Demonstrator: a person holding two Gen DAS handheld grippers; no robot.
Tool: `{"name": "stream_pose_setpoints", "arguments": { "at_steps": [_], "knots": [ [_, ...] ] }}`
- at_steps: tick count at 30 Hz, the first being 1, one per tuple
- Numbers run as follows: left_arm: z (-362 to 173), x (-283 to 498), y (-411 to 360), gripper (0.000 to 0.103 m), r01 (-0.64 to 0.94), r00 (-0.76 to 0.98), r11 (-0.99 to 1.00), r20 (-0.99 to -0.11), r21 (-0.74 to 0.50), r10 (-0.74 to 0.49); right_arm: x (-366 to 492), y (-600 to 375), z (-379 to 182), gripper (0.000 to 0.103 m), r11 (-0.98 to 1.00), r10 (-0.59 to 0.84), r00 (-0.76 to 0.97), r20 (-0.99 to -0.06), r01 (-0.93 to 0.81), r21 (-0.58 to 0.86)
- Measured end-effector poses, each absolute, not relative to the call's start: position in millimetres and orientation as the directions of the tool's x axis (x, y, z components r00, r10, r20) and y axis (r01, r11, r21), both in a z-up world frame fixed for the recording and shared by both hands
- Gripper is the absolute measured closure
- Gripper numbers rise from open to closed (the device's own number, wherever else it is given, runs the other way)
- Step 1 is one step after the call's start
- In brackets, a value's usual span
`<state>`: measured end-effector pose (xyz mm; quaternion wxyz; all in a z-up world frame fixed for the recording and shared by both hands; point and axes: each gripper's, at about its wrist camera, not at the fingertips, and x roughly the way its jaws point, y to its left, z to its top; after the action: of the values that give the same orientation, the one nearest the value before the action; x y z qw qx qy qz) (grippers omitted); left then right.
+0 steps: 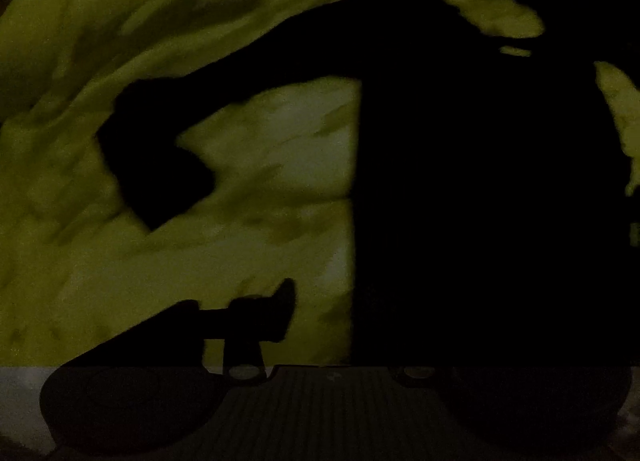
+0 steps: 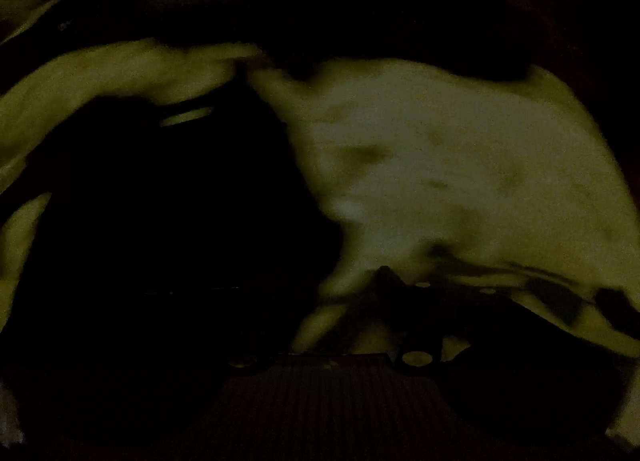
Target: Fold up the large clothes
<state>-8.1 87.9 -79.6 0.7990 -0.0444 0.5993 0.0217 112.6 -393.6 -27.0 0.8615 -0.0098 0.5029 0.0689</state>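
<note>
Item: yellow-green garment [image 1: 120, 41], crumpled, spread beneath and ahead of left gripper [image 1: 320, 301] and right gripper [image 2: 332, 301]. Jaw state, either gripper: cannot tell, frames too dark.

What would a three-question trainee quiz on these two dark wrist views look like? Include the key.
1. True or false: the black garment lies on a yellow-green cloth.
2. In the left wrist view, the garment's long straight edge runs: A) up and down B) across C) in a ring.
3. In the right wrist view, does the garment fill the lower left or the lower right of the picture?
Key: 1 true; 2 A; 3 lower left.
</note>
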Motion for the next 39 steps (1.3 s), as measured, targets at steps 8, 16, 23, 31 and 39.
{"name": "stream_pose_setpoints", "arguments": {
  "at_steps": [8,16,23,31,39],
  "knots": [
    [-110,0,46,0.006,0.1,0.261,0.995,-0.964,-0.026,-0.051,79,-325,-37,0.043,0.942,0.272,0.353,-0.895,-0.286,0.174],
    [-122,-12,26,0.0,0.108,0.284,0.994,-0.959,0.013,-0.018,67,-354,-50,0.041,0.967,0.244,0.249,-0.937,-0.133,0.217],
    [-118,-6,39,0.056,0.024,0.272,1.0,-0.962,-0.02,-0.025,54,-362,-38,0.041,0.966,0.255,0.253,-0.933,-0.113,0.234],
    [-72,-29,79,0.052,-0.172,0.311,0.985,-0.949,0.001,0.055,55,-369,-25,0.041,0.967,0.253,0.272,-0.929,-0.1,0.234],
    [-78,-36,107,0.0,-0.249,0.233,0.964,-0.96,0.096,0.156,53,-372,-17,0.039,0.966,0.256,0.292,-0.922,-0.102,0.236]
  ]
}}
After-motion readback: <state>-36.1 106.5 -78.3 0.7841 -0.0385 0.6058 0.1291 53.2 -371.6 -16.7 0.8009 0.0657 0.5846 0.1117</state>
